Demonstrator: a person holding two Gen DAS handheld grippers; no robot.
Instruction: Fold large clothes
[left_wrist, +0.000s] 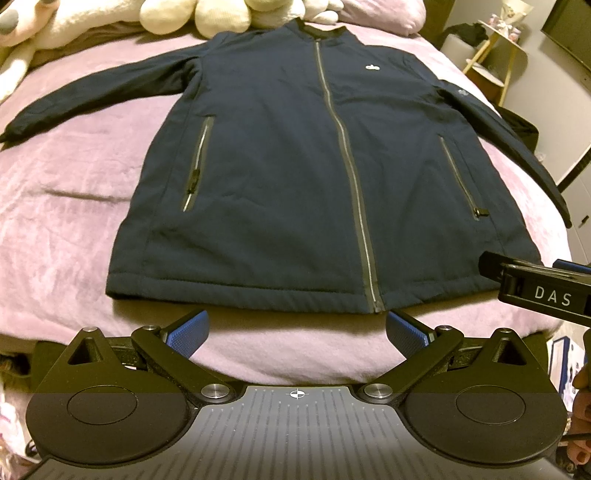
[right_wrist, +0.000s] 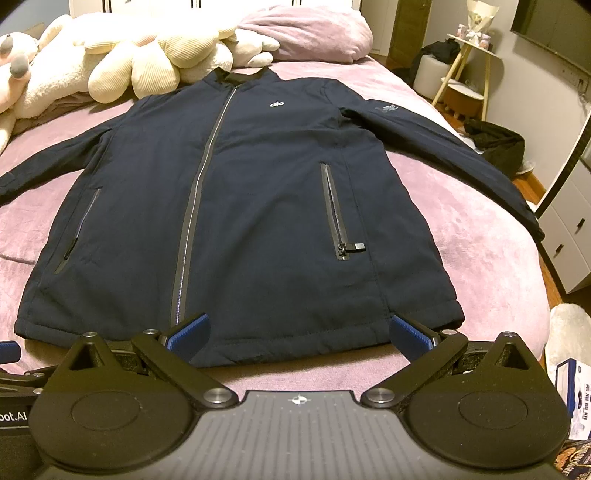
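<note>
A navy zip-up jacket (left_wrist: 288, 177) lies flat and face up on the pink bed cover, zipped, collar away from me, both sleeves spread outward. My left gripper (left_wrist: 297, 332) is open just short of the hem, near the bottom of the zip, holding nothing. In the right wrist view the same jacket (right_wrist: 258, 206) fills the middle. My right gripper (right_wrist: 299, 338) is open over the hem of the jacket's right half, its blue pads (right_wrist: 190, 334) empty. The right gripper's body also shows at the right edge of the left wrist view, marked "DAS" (left_wrist: 546, 291).
Cream plush toys (right_wrist: 147, 62) and a pink pillow (right_wrist: 314, 33) lie at the head of the bed (right_wrist: 480, 251). A small side table (right_wrist: 469, 59), a white stool (right_wrist: 432, 74) and a dark bag (right_wrist: 498, 144) stand beyond the right bed edge. White drawers (right_wrist: 569, 229) are nearer right.
</note>
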